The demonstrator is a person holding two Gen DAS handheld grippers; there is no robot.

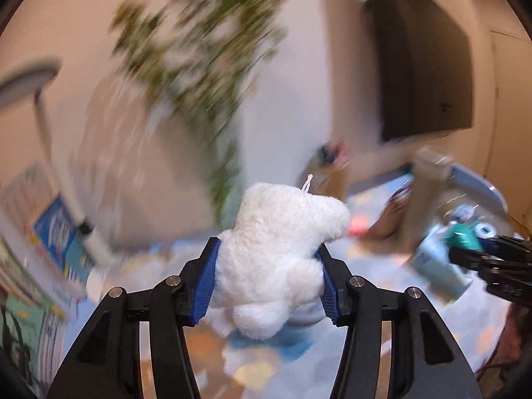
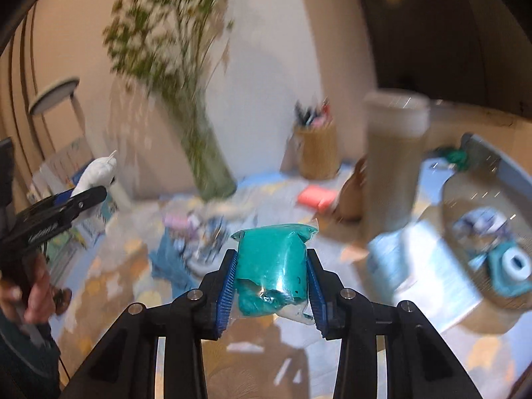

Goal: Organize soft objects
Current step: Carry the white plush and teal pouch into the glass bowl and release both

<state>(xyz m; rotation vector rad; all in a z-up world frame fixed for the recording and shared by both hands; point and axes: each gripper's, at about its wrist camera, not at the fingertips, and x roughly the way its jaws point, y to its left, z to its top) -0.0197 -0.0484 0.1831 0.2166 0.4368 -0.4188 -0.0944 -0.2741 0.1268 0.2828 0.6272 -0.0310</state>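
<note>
Left gripper: jaws partly closed, blue pads pressed into both sides of a white plush toy. The plush is held clear of the table; a small string loop sticks up from its top. In the right wrist view the same gripper shows at far left, plush projecting from its tip, with a hand on its handle.

Right gripper: jaws narrowed onto a teal bundle in a clear plastic bag. Pads bear on its left and right sides; the bag's loose end hangs below the pads. The bundle is lifted above the table. In the left wrist view this gripper enters from the right edge with the teal bundle at its tip.

Table covering: blue with pale and orange patches. Both views are heavily motion-blurred.

On the table, right wrist view:
- glass vase with green stems, near the wall
- wooden pen holder right of the vase
- pink object in front of the pen holder
- tall lidded cup
- blue tray at right, holding a blue-and-white soft item; exact kind cannot be told
- pale blue packet beside the tray
- heap of mixed items mid-table, too blurred to name

Lamp at upper left of the left wrist view; dark panel on the wall at upper right.
</note>
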